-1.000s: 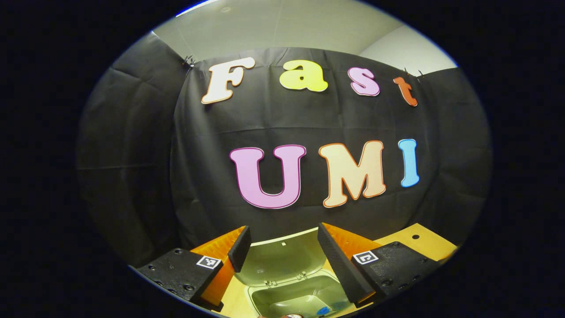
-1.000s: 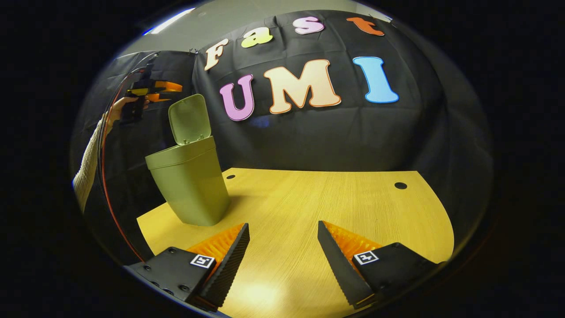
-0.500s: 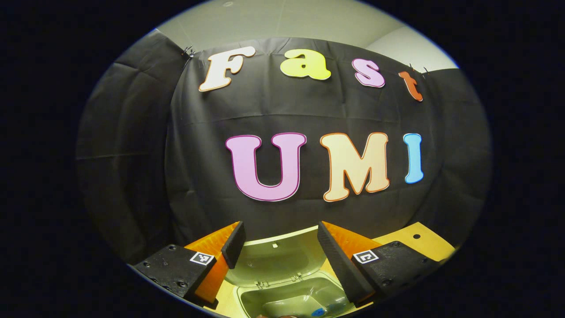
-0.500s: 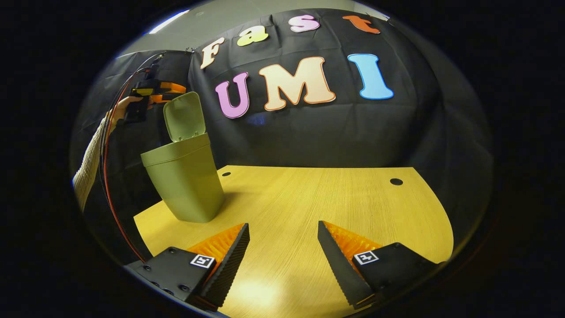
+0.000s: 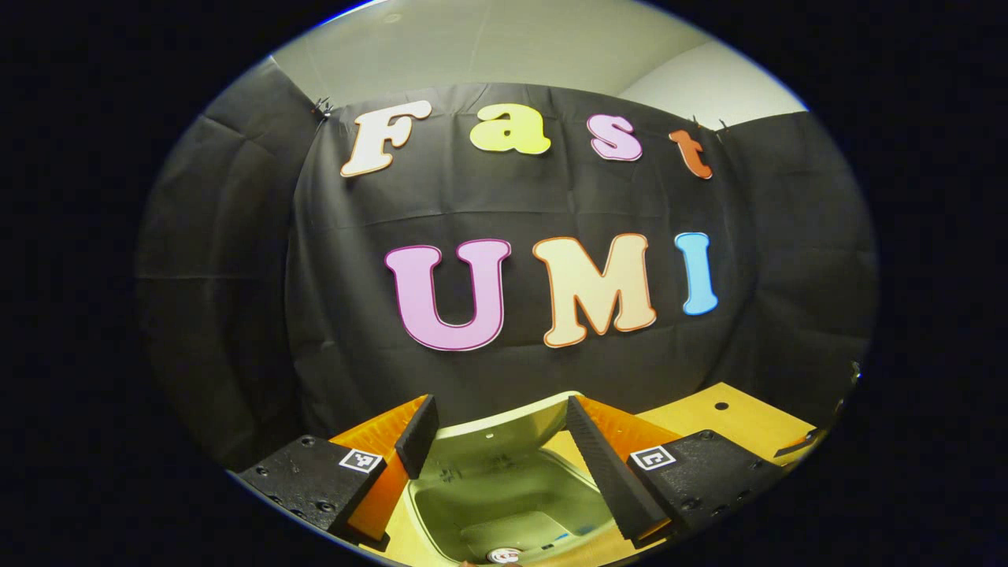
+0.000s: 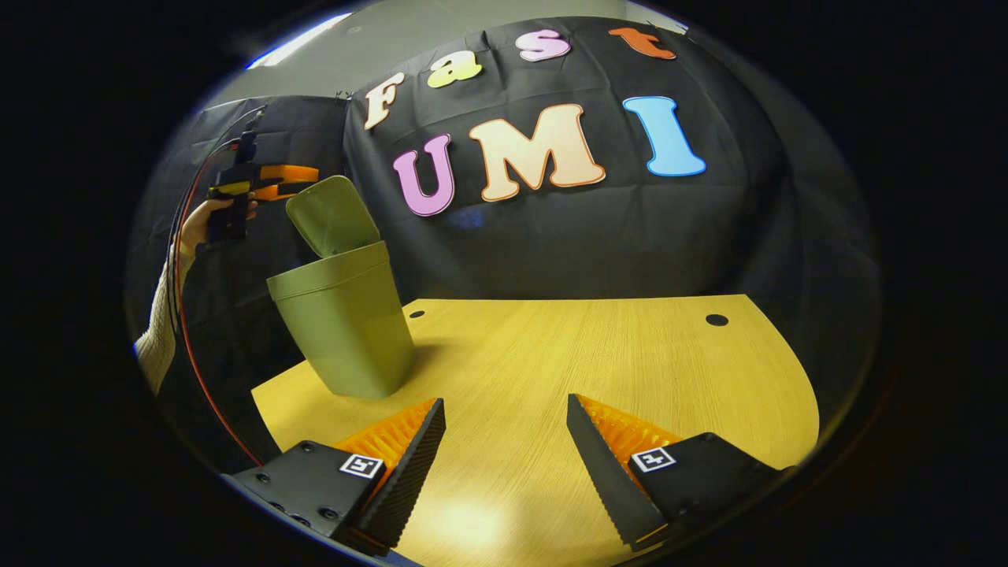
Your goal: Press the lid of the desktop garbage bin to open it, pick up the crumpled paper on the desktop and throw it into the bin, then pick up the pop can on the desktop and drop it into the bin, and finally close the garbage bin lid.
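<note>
Yellow wooden table with two dark holes, black cloth wall, pale ceiling

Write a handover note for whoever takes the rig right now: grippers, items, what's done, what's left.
Left gripper: open, empty, up over the bin, by the top edge of its lid.
Right gripper: open, empty, low over the table.
Bin: stands at the table's left rear, lid raised and tipped forward over the opening.
Inside the bin, left gripper view: a can top at the bottom; paper not made out.
Done: lid opened, can in the bin.
Left: push the lid fully shut.
</note>
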Action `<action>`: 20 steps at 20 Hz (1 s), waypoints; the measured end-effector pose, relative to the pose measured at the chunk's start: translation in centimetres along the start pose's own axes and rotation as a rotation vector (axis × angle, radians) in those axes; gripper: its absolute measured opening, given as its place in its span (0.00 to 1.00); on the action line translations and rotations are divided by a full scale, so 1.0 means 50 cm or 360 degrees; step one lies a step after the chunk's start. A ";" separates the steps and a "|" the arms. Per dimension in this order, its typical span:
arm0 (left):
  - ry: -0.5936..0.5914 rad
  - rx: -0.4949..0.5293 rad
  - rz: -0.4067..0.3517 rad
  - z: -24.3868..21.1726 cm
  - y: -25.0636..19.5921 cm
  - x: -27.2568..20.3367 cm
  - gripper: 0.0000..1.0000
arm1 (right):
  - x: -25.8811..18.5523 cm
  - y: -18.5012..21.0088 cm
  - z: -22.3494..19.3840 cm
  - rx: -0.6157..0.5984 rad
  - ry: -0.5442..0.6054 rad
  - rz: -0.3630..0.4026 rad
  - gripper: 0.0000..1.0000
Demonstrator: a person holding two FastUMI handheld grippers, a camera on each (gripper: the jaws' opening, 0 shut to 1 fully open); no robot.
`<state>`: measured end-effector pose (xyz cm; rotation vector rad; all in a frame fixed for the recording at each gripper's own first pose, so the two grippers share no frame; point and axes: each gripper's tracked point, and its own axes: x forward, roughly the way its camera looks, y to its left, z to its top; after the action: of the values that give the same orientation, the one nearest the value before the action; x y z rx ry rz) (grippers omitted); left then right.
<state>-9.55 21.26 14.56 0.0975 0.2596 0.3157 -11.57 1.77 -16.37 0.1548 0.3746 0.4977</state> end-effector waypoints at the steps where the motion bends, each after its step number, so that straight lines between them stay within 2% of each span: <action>1: -0.0005 -0.0013 -0.0018 -0.011 -0.007 -0.013 0.98 | -0.003 0.004 -0.006 -0.0002 0.0001 0.0005 0.98; 4: -0.0014 -0.0013 -0.0054 -0.048 -0.023 -0.048 1.00 | -0.012 0.012 -0.014 0.0002 0.0004 0.0017 0.98; 6: -0.0018 -0.0020 -0.0065 -0.071 -0.027 -0.064 0.94 | -0.015 0.017 -0.021 0.0014 0.0007 0.0026 0.98; 7: -0.0020 -0.0040 -0.0080 -0.081 -0.033 -0.072 1.00 | -0.015 0.017 -0.022 0.0014 0.0010 0.0025 0.98; 8: -0.0027 -0.0065 -0.0096 -0.090 -0.037 -0.079 0.94 | -0.017 0.016 -0.022 0.0012 0.0012 0.0022 0.98; 10: -0.0018 -0.0116 -0.0118 -0.118 -0.043 -0.084 0.93 | -0.022 0.018 -0.027 0.0011 0.0017 0.0016 0.98; 13: 0.0015 -0.0166 -0.0118 -0.165 -0.044 -0.089 0.93 | -0.030 0.016 -0.025 0.0013 0.0008 0.0016 0.98; 20: 0.0083 -0.0122 -0.0090 -0.254 -0.045 -0.087 0.92 | -0.027 0.004 -0.043 0.0029 0.0026 0.0007 0.98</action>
<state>-16.29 18.44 3.05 0.0062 0.3009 0.2720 -13.60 1.40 -17.86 0.1692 0.3952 0.5002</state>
